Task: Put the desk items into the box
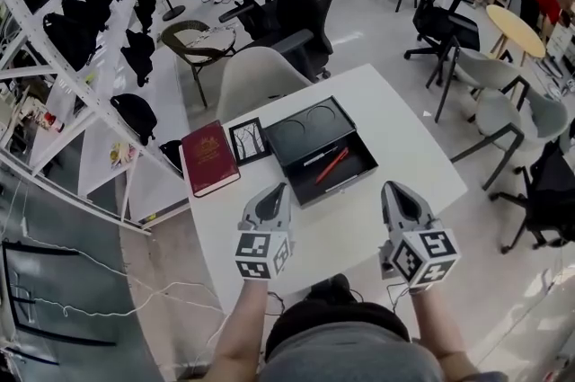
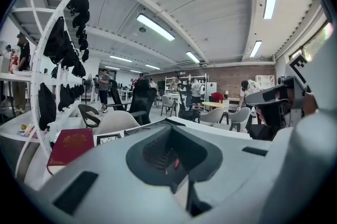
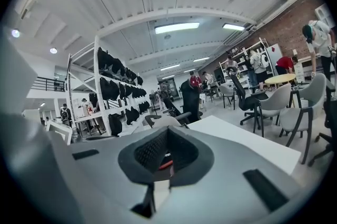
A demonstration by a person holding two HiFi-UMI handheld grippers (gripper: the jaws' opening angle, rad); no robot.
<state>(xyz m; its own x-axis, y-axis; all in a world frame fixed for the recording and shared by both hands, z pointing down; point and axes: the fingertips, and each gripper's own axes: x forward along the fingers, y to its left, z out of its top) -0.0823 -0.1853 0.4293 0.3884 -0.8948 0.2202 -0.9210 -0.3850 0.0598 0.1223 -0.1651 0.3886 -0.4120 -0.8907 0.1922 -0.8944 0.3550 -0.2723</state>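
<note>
Box [image 1: 319,151], whole in head view alone, red pen [image 1: 331,164] inside.

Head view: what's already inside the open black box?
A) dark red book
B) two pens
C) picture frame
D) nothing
B: the open black box holds a red pen and a dark pen. The dark red hardcover book and small black picture frame lie outside it on the white table.

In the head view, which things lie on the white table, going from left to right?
dark red hardcover book → small black-framed picture → open black rectangular box
</note>
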